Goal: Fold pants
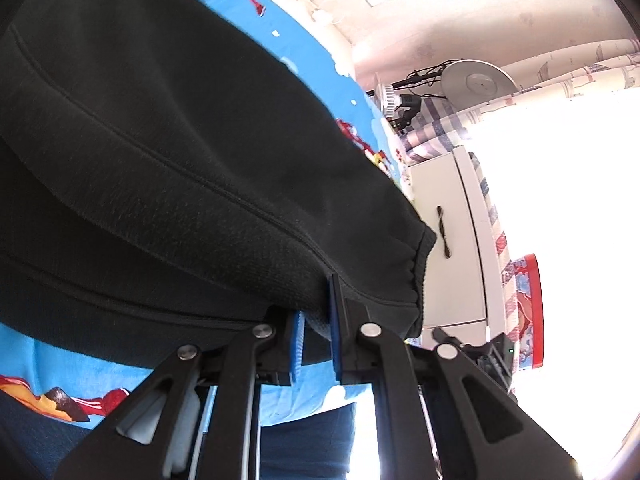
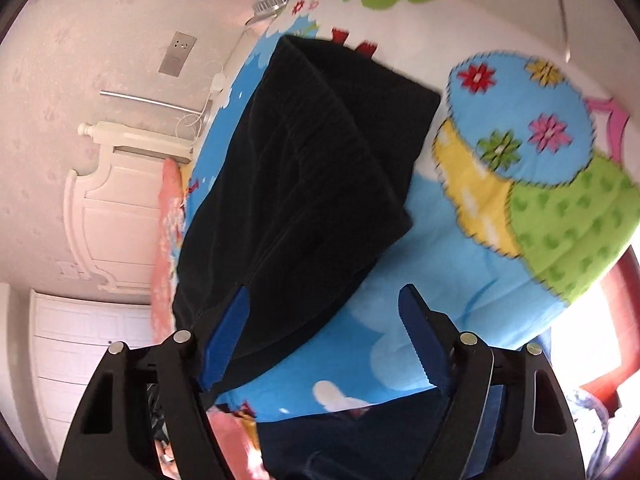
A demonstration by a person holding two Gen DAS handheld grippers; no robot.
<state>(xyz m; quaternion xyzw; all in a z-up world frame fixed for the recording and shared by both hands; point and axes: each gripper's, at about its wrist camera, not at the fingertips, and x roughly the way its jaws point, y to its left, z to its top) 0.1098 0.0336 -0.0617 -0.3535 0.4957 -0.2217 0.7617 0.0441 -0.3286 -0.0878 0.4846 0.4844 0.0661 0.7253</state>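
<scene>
Black knit pants (image 1: 168,152) lie folded on a bright blue cartoon-print bedspread (image 1: 316,60). In the left wrist view my left gripper (image 1: 318,320) is shut on the pants' near edge, close to the elastic cuff (image 1: 416,276), with cloth bunched between the blue pads. In the right wrist view the pants (image 2: 312,184) lie as a dark folded stack on the bedspread (image 2: 400,264). My right gripper (image 2: 324,332) stands open just above the near hem. Its left blue pad (image 2: 226,340) overlaps the pants' edge; its right pad (image 2: 416,336) is over bare bedspread. Nothing is pinched between them.
A white cabinet (image 1: 452,240) and a fan (image 1: 476,80) stand beyond the bed's edge. A white headboard (image 2: 120,208), a pink pillow (image 2: 166,248) and a wall socket (image 2: 178,52) are on the left in the right wrist view. A patchwork quilt (image 2: 540,168) lies beside the pants.
</scene>
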